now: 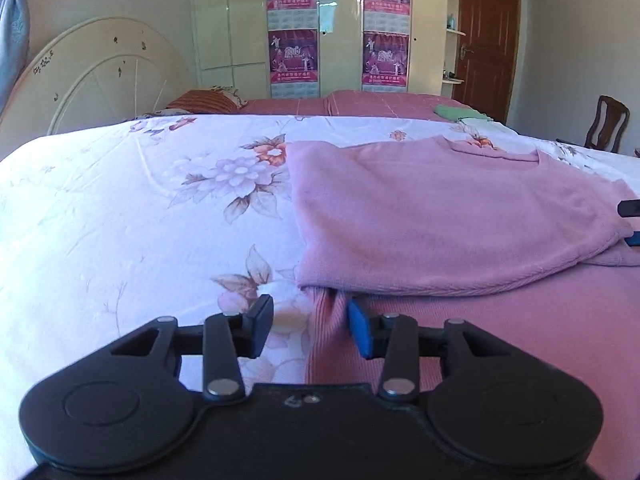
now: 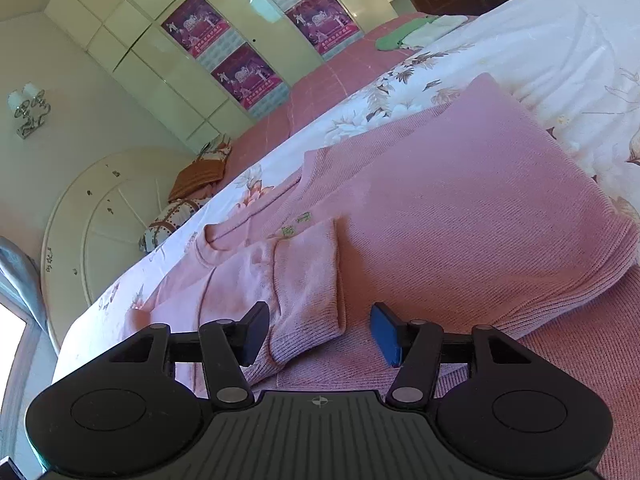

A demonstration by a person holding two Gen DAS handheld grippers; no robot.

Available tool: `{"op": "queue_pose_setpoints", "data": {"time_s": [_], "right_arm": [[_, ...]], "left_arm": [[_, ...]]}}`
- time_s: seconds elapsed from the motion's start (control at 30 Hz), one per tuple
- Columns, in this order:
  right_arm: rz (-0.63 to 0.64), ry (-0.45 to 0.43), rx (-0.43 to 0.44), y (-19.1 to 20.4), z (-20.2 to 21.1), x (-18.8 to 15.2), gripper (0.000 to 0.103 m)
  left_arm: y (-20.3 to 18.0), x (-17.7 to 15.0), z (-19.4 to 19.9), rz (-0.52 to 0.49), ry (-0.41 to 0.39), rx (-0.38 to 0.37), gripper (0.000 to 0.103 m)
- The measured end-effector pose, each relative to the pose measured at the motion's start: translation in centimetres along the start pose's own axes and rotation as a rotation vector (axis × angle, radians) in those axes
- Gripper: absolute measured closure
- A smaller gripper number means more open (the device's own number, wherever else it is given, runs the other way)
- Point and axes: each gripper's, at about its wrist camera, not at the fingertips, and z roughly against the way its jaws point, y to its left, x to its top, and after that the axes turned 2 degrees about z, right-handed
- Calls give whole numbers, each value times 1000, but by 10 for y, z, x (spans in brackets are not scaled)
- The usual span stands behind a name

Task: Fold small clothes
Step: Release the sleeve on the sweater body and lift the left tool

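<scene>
- The pink knit sweater (image 1: 440, 208) is the landmark; it lies on the floral bedsheet (image 1: 120, 220), toward the right half of the bed as the left wrist view shows it.
- Left of the sweater the sheet carries no other garment, and the white headboard (image 1: 100, 76) stands beyond that side.
- The left gripper (image 1: 310, 330) hovers at the sweater's near left corner with its tongs apart, holding nothing; one pad is over the sheet, the other over the ribbed knit.
- My judgement is that the fold is partly done: in the left wrist view the body appears doubled over itself, an upper layer ending in a ribbed hem that rests on a lower layer nearer the camera.
- In the right wrist view a sleeve (image 2: 308, 280) lies folded inward across the sweater's chest, its cuff pointing toward the camera, beside the neckline (image 2: 212, 240).
- The right gripper (image 2: 320, 334) hangs just above that cuff, tongs apart and empty.
- What seems left: tidying the sleeve and making at least one more fold to reach a compact shape.
- No basket, box or drawer is visible; the wardrobe (image 1: 332, 24) behind the sweater is closed, its contents hidden.
- Beyond the sweater's far right, a green folded garment (image 1: 460, 113) rests on the pink bedcover (image 1: 380, 104).
</scene>
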Motion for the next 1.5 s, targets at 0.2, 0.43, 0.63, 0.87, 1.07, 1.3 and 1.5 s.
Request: {"op": "queue_pose_setpoints", "data": {"time_s": [0.2, 0.43, 0.63, 0.87, 1.07, 1.3, 1.5], "right_arm": [[36, 13, -53, 10, -7, -5, 80], [181, -81, -65, 39, 29, -8, 98], [140, 12, -132, 18, 5, -26, 98], [172, -104, -117, 22, 27, -4, 54], [105, -59, -89, 8, -17, 26, 54], [182, 10, -76, 13, -44, 28, 79], [323, -68, -169, 22, -39, 16, 97]], "left_arm": [[11, 15, -23, 46, -4, -15, 93], [18, 11, -15, 32, -3, -45, 94], [20, 6, -14, -41, 61, -66, 71], [36, 23, 3, 5, -41, -143, 57], [9, 63, -53, 39, -60, -231, 57], [0, 76, -107, 45, 4, -248, 58], [0, 67, -107, -1, -8, -142, 58]]}}
